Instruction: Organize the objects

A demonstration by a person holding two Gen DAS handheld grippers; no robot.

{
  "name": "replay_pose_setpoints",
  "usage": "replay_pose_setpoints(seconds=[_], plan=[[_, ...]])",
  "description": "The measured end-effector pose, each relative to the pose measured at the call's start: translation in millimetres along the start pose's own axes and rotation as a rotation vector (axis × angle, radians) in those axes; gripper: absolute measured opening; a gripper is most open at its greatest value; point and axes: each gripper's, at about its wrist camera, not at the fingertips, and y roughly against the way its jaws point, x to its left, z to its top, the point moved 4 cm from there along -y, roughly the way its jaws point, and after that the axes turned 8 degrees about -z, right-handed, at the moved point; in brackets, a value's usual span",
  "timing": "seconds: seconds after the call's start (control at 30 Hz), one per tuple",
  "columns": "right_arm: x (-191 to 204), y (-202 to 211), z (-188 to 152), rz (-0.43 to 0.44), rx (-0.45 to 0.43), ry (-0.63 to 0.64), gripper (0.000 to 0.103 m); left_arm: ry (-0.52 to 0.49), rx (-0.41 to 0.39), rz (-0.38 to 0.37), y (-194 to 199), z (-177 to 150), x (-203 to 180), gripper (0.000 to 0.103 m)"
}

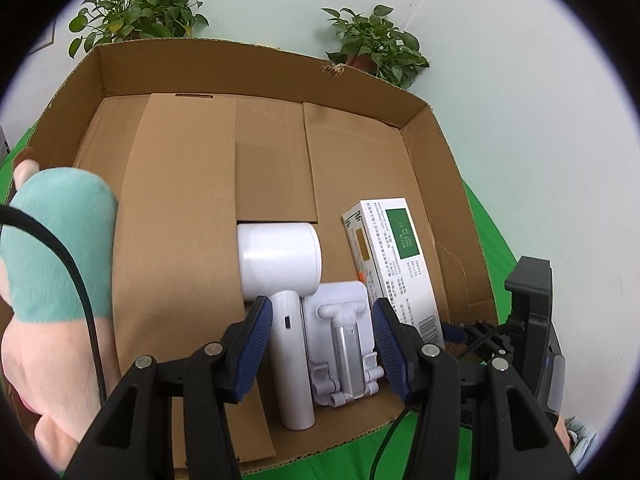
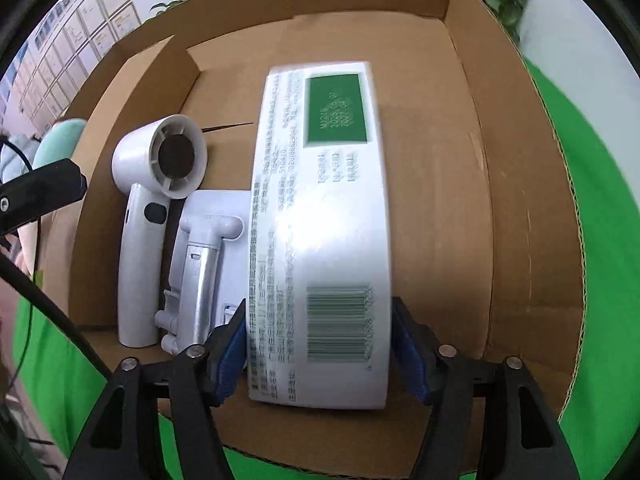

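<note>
A shallow cardboard box holds three white things side by side near its front wall. They are a handheld fan, a folded phone stand and a long carton with a green label. My left gripper hovers open above the fan's handle and the stand, its pads clear of both. In the right wrist view the carton lies between the fingers of my right gripper, with a thin gap at each pad. The fan and stand lie to its left.
A teal and pink plush toy leans over the box's left wall, with a black cable across it. Green cloth covers the table around the box. Two potted plants stand behind it against the wall.
</note>
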Motion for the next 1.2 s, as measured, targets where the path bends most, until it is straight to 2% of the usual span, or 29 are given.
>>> replay_pose_setpoints(seconds=[0.23,0.5,0.53,0.57,0.6,0.63,0.67,0.7,0.73,0.77,0.83,0.93,1.0,1.03,1.13,1.2], plan=[[-4,9,-5,0.008,-0.002,-0.027,0.066,0.001,-0.044,0.017,12,-12,10,0.051],[4,15,-13,0.006,0.003,-0.01,0.066,-0.065,-0.12,0.124,29,-32,10,0.052],[3,18,-14,-0.004,-0.003,-0.006,0.068,-0.073,-0.134,0.144,31,-34,10,0.052],[1,22,-15,-0.02,-0.014,-0.002,0.075,-0.082,-0.148,0.165,33,-37,11,0.054],[0,29,-17,-0.042,-0.037,0.002,0.084,-0.095,-0.172,0.201,36,-41,12,0.056],[-1,38,-20,-0.053,-0.079,0.004,0.089,-0.103,-0.191,0.232,38,-44,13,0.063],[0,52,-23,-0.054,-0.139,0.007,0.099,-0.111,-0.217,0.271,40,-47,14,0.07],[3,68,-28,-0.05,-0.218,0.009,0.103,-0.123,-0.253,0.323,43,-52,15,0.073],[7,79,-32,-0.046,-0.272,0.015,0.103,-0.131,-0.277,0.356,44,-56,14,0.08],[14,88,-36,-0.042,-0.32,0.025,0.103,-0.14,-0.301,0.39,45,-61,14,0.082],[23,102,-50,-0.045,-0.399,0.032,0.103,-0.159,-0.334,0.47,44,-72,13,0.082],[26,107,-65,-0.08,-0.48,-0.009,0.103,-0.15,-0.356,0.529,41,-85,18,0.082],[42,94,-54,-0.081,-0.501,-0.033,0.103,-0.162,-0.391,0.547,41,-88,17,0.083],[41,93,-61,-0.079,-0.517,-0.041,0.103,-0.166,-0.403,0.556,40,-88,16,0.084],[42,82,-51,-0.109,-0.547,-0.032,0.103,-0.158,-0.437,0.563,38,-88,16,0.088],[42,72,-52,-0.121,-0.525,-0.046,0.103,-0.164,-0.444,0.56,37,-88,15,0.092]])
